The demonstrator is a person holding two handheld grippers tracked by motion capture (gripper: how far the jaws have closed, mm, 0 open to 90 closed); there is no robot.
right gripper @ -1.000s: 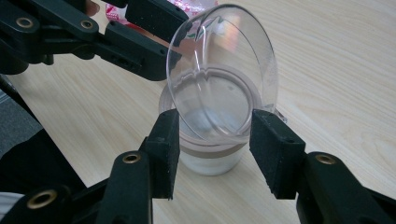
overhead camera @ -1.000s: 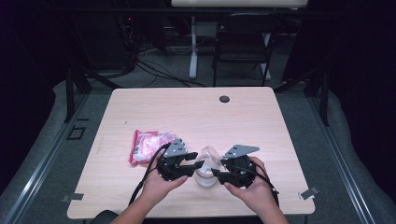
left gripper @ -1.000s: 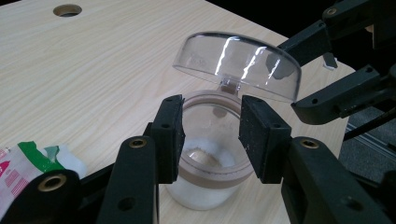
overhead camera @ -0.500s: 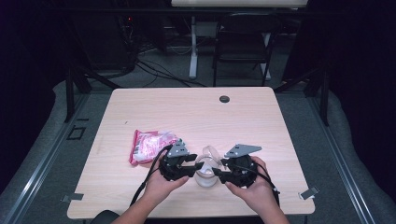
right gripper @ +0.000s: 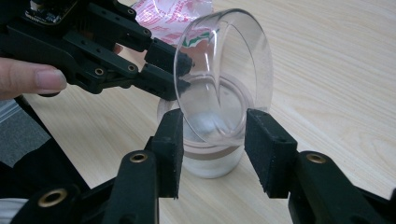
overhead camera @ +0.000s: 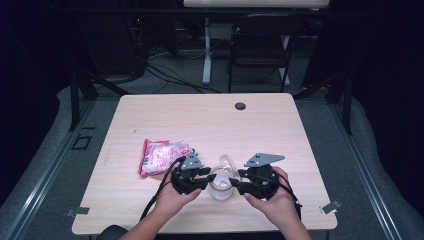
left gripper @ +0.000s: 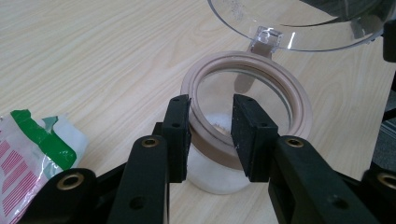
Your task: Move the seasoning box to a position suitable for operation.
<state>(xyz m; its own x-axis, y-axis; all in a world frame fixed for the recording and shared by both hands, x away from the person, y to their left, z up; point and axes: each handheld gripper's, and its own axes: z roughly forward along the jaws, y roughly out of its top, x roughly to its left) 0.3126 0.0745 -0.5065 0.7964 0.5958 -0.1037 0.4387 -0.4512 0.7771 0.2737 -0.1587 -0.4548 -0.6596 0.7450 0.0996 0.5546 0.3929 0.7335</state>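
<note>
On the near half of a pale wooden table [overhead camera: 150,210], seen from above, a person's two forearms come in from the bottom edge and meet around a small clear jar [overhead camera: 220,187].

Farthest left lies a crinkled pink and white packet [overhead camera: 161,155], flat on the wood, near the left hand [overhead camera: 170,199] but apart from it. In the left gripper view its corner shows green, white and rows of red stripes; no writing on it can be read.

Next comes the left hand, wrapped around the left gripper [overhead camera: 206,181], which points level toward the jar from its left side. In the left gripper view the two black jaws straddle the jar's near wall, one outside and one over the beige ring [left gripper: 247,100] around its mouth. They have just been closing, yet whether the pads press on the wall is not clear.

The jar stands upright between the two grippers, with a little white matter at its bottom. Its clear hinged lid [right gripper: 224,74] is swung up and stands tilted behind the mouth.

On the right, the right hand [overhead camera: 272,200] holds the right gripper [overhead camera: 235,186], also pointing level at the jar. Its jaws stand apart on either side of the jar body and lower lid; they too have just been closing, with gaps still showing at the pads.
</note>
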